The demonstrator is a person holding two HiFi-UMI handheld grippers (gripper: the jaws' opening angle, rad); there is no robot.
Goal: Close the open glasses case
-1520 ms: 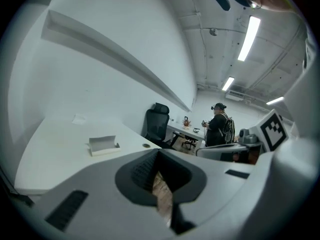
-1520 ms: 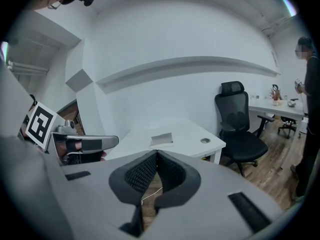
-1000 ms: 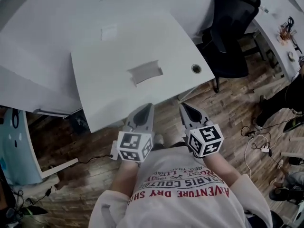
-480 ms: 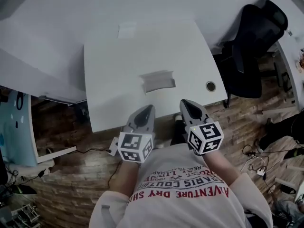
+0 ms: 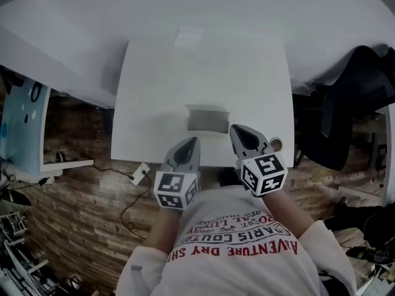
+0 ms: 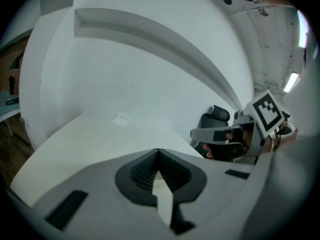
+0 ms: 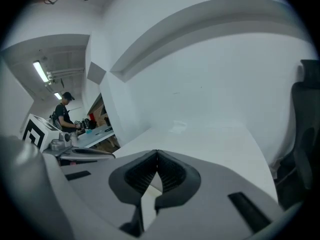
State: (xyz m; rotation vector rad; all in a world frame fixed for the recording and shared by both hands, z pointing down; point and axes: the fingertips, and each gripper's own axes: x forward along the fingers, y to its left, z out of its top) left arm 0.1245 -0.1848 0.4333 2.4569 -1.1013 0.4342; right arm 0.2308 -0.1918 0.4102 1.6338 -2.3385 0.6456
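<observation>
Our left tool (image 5: 188, 147) has its jaws pressed together on nothing, and so does our right tool (image 5: 242, 138). Both hang over the near edge of the white tabletop (image 5: 148, 103). The grey case (image 5: 208, 119) lies on the tabletop just beyond their tips, nearer the right one, touched by neither. A dark chair (image 5: 345, 116) stands off to the right
</observation>
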